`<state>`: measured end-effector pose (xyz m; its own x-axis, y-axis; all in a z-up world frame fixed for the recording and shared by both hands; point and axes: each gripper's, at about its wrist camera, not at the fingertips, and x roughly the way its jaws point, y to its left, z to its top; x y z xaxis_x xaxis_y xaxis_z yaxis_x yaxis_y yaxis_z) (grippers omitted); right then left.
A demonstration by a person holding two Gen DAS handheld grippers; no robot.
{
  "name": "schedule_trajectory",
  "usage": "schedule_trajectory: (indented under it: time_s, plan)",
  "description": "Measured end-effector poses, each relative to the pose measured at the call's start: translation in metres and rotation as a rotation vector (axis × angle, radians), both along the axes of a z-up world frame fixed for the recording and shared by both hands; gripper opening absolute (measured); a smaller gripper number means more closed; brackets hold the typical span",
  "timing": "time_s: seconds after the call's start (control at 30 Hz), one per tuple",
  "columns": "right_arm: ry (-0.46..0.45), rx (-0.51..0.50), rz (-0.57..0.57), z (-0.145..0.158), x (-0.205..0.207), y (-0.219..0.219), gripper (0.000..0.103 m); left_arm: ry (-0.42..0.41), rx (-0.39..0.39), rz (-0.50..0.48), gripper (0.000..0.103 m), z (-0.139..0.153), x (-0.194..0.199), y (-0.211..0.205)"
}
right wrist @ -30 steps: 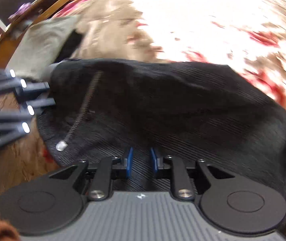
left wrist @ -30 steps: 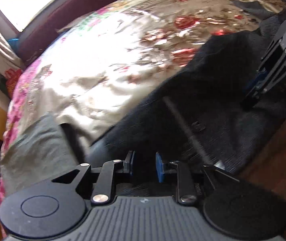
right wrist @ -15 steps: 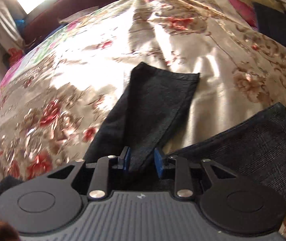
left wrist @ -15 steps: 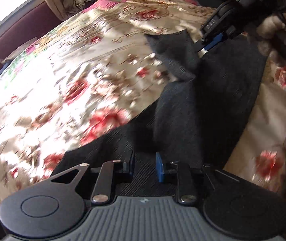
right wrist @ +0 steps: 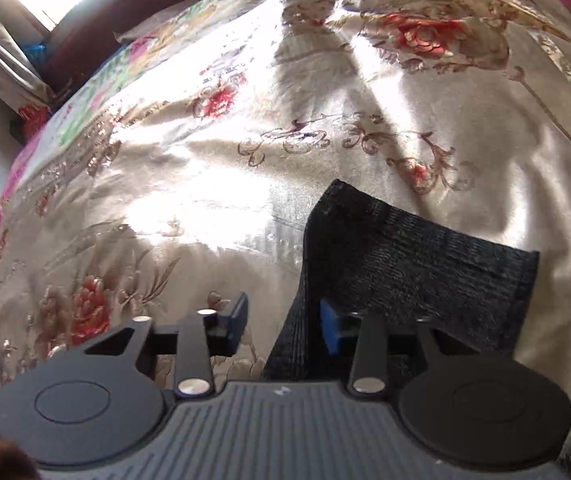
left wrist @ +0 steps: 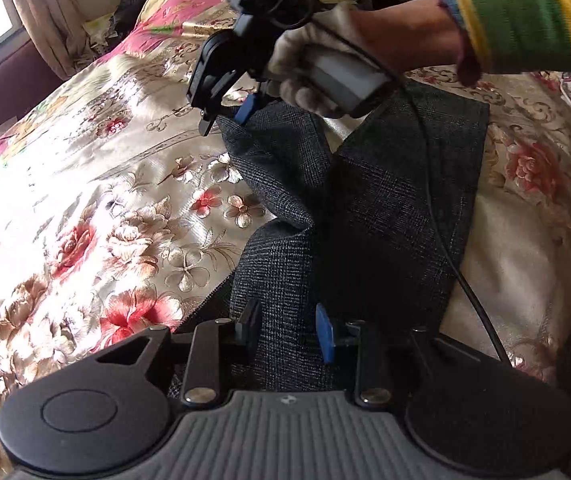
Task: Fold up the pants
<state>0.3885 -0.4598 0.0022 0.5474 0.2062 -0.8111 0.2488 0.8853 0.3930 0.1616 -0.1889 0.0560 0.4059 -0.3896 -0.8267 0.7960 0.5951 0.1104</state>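
The dark pants lie legs-spread on the floral bed. The left gripper and right gripper, fingers parted, hold nothing, straddling the fabric, probably to arrange it before folding.

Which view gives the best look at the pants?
The left wrist view: the pants show both legs spread over the bedspread, one leg lifted near the right hand-held gripper. The right wrist view shows only one leg end.
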Motion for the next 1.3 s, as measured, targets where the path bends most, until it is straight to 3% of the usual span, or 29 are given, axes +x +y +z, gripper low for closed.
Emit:
schedule_trajectory:
  time_s: [0.1,0.2,0.37,0.47,0.53,0.67,0.73,0.8,0.97,1.0,1.03,1.1,1.2,1.3]
  plan:
    - [-0.005,0.079,-0.018,0.010,0.002,-0.005,0.004,0.003,0.000,-0.002,0.045,0.000,-0.002,0.000]
    - [-0.105,0.114,-0.039,0.054,-0.028,-0.018,0.004,0.007,-0.009,-0.004,0.045,0.003,0.000,0.000]
    - [-0.258,0.214,-0.211,0.133,-0.135,-0.067,0.004,-0.016,-0.018,-0.044,0.045,0.011,-0.001,-0.002]
    - [-0.306,0.172,-0.318,0.155,-0.212,-0.084,0.004,-0.020,-0.019,-0.083,0.046,0.013,-0.008,-0.007]
    - [-0.251,0.135,-0.410,0.142,-0.248,-0.097,0.004,-0.013,-0.017,-0.115,0.048,0.010,-0.015,-0.012]
    - [-0.022,0.082,-0.568,0.051,-0.280,-0.128,0.005,0.025,0.005,-0.174,0.049,-0.007,-0.026,-0.028]
    - [0.026,0.124,-0.600,0.015,-0.287,-0.130,0.010,0.012,0.034,-0.206,0.049,-0.013,-0.034,-0.035]
    - [0.013,0.196,-0.620,-0.002,-0.295,-0.130,0.010,-0.008,0.059,-0.230,0.050,-0.016,-0.041,-0.037]
    - [-0.068,0.229,-0.608,-0.004,-0.290,-0.137,0.023,0.005,0.080,-0.238,0.054,-0.021,-0.048,-0.040]
    - [-0.062,0.239,-0.605,-0.005,-0.285,-0.139,0.018,0.006,0.078,-0.234,0.054,-0.021,-0.048,-0.040]
    - [-0.049,0.236,-0.603,-0.004,-0.281,-0.139,0.004,0.010,0.075,-0.229,0.055,-0.021,-0.048,-0.041]
    - [-0.064,0.227,-0.600,0.011,-0.282,-0.137,0.005,0.007,0.069,-0.220,0.055,-0.020,-0.046,-0.042]
    - [-0.164,0.224,-0.578,0.046,-0.290,-0.137,0.004,-0.004,0.065,-0.218,0.055,-0.018,-0.045,-0.039]
    - [-0.119,0.137,-0.536,0.047,-0.290,-0.136,0.006,-0.003,0.067,-0.209,0.055,-0.019,-0.042,-0.035]
